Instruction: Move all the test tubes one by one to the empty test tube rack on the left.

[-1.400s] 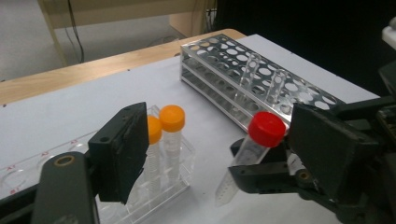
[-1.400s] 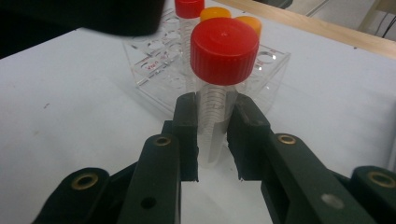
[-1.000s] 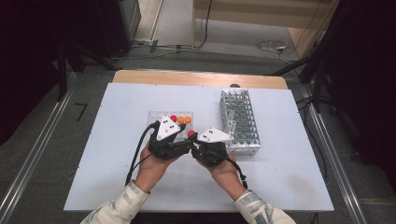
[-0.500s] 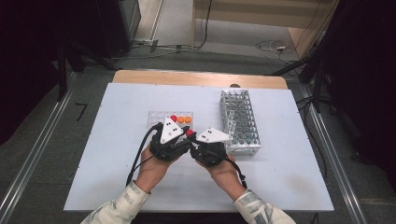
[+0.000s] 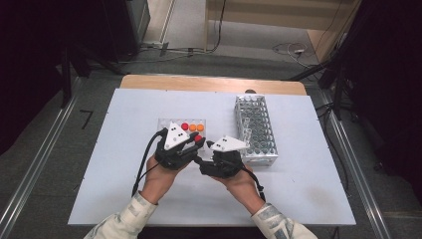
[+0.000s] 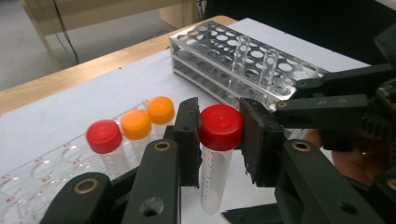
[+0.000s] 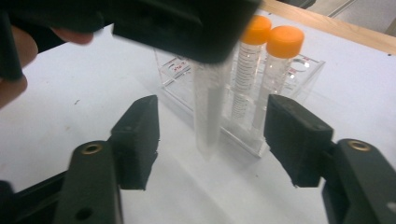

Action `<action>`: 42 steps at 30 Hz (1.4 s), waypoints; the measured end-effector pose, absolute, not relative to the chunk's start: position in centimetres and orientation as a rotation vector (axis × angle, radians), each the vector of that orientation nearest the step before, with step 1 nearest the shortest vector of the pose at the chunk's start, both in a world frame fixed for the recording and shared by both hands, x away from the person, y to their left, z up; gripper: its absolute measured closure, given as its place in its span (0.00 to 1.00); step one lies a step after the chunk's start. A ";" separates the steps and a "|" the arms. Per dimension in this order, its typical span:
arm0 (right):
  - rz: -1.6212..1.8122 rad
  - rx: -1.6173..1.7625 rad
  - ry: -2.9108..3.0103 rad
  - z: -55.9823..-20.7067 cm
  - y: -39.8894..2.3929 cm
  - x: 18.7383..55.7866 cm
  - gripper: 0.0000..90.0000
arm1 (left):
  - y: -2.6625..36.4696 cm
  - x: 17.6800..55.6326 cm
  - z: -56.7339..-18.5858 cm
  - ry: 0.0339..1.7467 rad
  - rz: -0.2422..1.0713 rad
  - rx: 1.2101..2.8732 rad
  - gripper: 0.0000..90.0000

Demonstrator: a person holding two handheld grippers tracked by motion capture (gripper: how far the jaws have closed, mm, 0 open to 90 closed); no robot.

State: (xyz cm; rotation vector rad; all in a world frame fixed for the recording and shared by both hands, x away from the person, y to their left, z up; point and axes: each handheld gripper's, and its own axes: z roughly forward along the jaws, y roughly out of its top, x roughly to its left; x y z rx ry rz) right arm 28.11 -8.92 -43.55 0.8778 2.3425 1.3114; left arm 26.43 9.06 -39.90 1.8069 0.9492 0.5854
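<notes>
Just in front of the clear tube holder [image 5: 169, 124], the left gripper [image 6: 219, 135] clamps the red cap of a centrifuge tube [image 6: 215, 158], lifted clear of the holder and now nearer the right gripper [image 7: 210, 135] than a second ago. The right gripper's jaws stand wide on either side of the tube's body, not touching. The metal tube rack [image 5: 256, 130] stays put.

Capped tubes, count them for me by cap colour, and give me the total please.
Red caps: 2, one held in the left gripper by its red cap, one standing in the clear rack.
Orange caps: 2, and, also in that rack.
Total: 4 capped tubes.
</notes>
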 end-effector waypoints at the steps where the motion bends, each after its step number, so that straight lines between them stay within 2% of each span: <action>1: 1.310 0.874 2.342 -43.5 -9.1 28.1 0.34 | 9.3 26.5 -39.8 0.954 0.586 1.804 0.77; 4: 1.309 0.886 2.336 -43.3 -9.7 28.0 0.31 | 9.9 26.6 -39.5 0.968 0.585 1.785 0.77; 26: 1.321 0.916 2.286 -42.7 -13.8 26.7 0.31 | 14.1 27.7 -37.2 1.081 0.692 1.662 0.77; 42: 1.317 0.931 2.280 -42.8 -14.2 27.1 0.31 | 14.1 29.5 -37.8 1.117 0.726 1.648 0.77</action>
